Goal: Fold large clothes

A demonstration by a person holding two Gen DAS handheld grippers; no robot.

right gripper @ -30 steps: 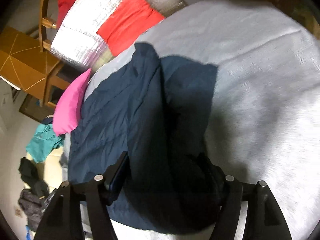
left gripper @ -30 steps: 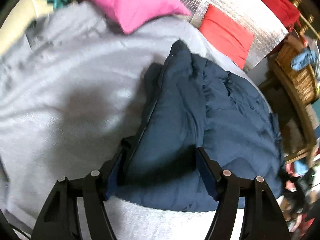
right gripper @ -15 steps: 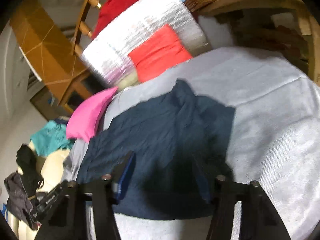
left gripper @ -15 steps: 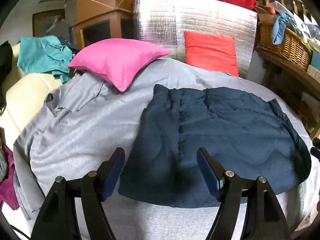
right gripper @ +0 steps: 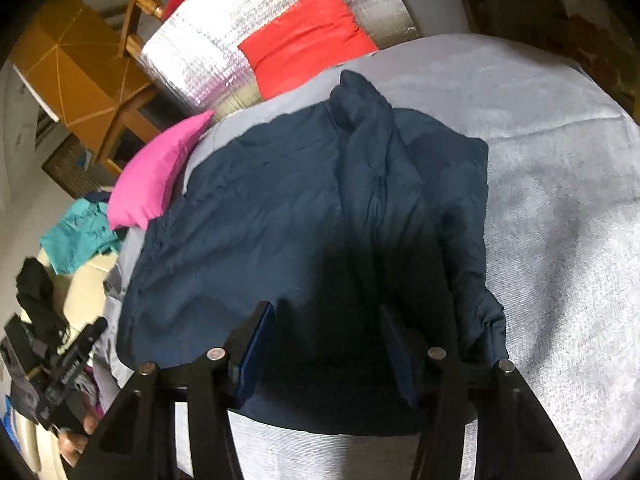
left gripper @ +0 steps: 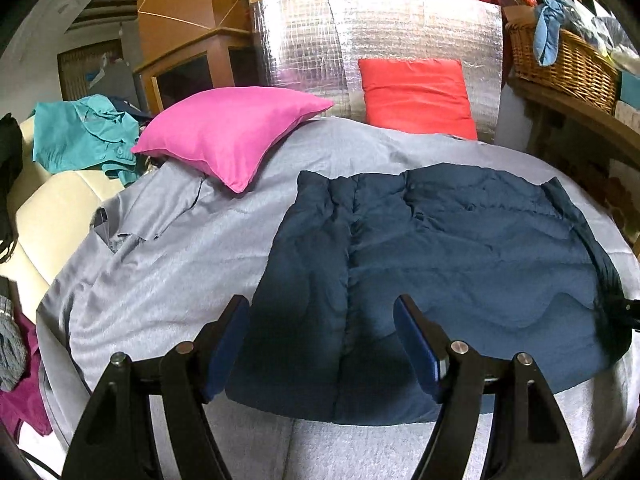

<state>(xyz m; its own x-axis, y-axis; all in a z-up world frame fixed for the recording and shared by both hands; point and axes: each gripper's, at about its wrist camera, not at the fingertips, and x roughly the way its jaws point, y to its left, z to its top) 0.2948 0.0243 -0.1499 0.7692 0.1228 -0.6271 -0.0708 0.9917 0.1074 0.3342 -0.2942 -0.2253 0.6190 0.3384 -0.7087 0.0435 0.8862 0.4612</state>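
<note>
A large navy quilted jacket point(left gripper: 460, 256) lies folded on the grey bedspread point(left gripper: 180, 264), its collar end point(right gripper: 360, 96) towards the headboard. My left gripper point(left gripper: 320, 312) hovers open over the jacket's near left corner, with nothing pinched between its blue pads. The right gripper point(right gripper: 326, 320) hangs over the jacket's near edge. Its jaws are closing, the dark fabric lies below and between them, and I see no pad pressing on it. A cuff point(right gripper: 488, 320) lies just right of its right finger. The left gripper point(right gripper: 72, 364), held by a hand, shows in the right wrist view.
A pink pillow point(left gripper: 232, 128) and a red pillow point(left gripper: 416, 96) lie at the head of the bed before a silver foil panel point(left gripper: 304, 40). Teal clothing point(left gripper: 80, 140) sits on a cream chair at left. A wicker basket point(left gripper: 560, 56) stands on a wooden shelf at right.
The left gripper has drawn back and up from the jacket and rolled level. The right gripper's jaws have narrowed and it has shifted sideways. The jacket lies flat.
</note>
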